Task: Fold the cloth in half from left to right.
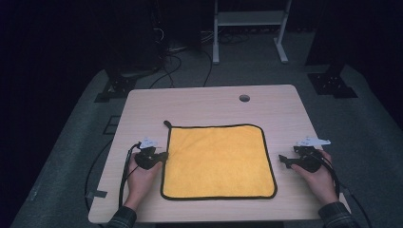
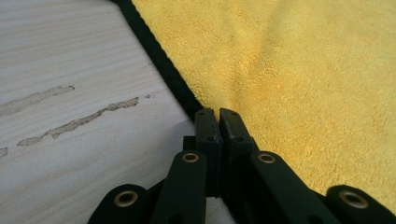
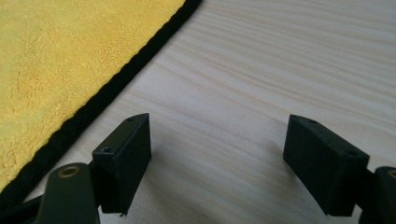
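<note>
A yellow cloth (image 1: pixel 218 161) with a black hem lies flat in the middle of the light wooden table (image 1: pixel 209 102). My left gripper (image 1: pixel 164 155) rests at the cloth's left edge. In the left gripper view its jaws (image 2: pixel 218 112) are pressed together on the black hem, and a crease in the yellow cloth (image 2: pixel 303 70) runs toward them. My right gripper (image 1: pixel 283 160) sits on the table just right of the cloth's right edge. In the right gripper view it (image 3: pixel 219 128) stands wide open over bare wood, with the cloth (image 3: pixel 56 56) off to its left.
A round cable hole (image 1: pixel 244 98) sits near the table's far edge. A small black loop (image 1: pixel 167 124) sticks out at the cloth's far left corner. Cables trail from both grippers toward the near edge. A white frame (image 1: pixel 249 28) stands on the floor beyond.
</note>
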Demonstrator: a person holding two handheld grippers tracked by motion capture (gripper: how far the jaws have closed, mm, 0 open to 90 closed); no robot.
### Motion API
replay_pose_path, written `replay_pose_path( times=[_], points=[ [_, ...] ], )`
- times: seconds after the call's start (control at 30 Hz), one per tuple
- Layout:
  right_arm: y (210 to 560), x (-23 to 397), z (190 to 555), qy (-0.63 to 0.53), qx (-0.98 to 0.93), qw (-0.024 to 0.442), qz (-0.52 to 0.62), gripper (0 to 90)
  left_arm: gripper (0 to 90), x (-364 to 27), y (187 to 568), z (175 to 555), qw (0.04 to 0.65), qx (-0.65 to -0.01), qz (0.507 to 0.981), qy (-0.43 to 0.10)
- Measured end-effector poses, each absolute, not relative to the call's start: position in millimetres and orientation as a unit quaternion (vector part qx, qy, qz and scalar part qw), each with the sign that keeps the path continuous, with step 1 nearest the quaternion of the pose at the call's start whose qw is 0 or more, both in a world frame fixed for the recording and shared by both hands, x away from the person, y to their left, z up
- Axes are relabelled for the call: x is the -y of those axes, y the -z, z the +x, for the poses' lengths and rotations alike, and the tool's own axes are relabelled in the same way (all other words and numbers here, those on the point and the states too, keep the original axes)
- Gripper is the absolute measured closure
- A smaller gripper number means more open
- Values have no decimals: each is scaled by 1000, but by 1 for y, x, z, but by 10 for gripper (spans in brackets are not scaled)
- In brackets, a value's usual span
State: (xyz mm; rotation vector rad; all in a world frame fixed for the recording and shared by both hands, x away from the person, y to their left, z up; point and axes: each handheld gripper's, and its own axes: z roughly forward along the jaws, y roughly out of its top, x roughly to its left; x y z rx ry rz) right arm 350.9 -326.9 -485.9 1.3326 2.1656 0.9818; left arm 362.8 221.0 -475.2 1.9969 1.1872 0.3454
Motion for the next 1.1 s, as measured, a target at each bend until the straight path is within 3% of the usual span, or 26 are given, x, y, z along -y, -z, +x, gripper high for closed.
replay_pose_path(
  times=[0.43,0.7,1.1],
  points=[
    [486,327,349,-353,-780,206,474,227,870,-242,464,365,390,-475,776,-141],
    [486,327,349,-353,-780,205,474,209,870,-267,456,363,366,-487,771,-184],
    [486,326,349,-350,-780,204,477,195,870,-268,442,362,451,-486,737,-130]
  ],
)
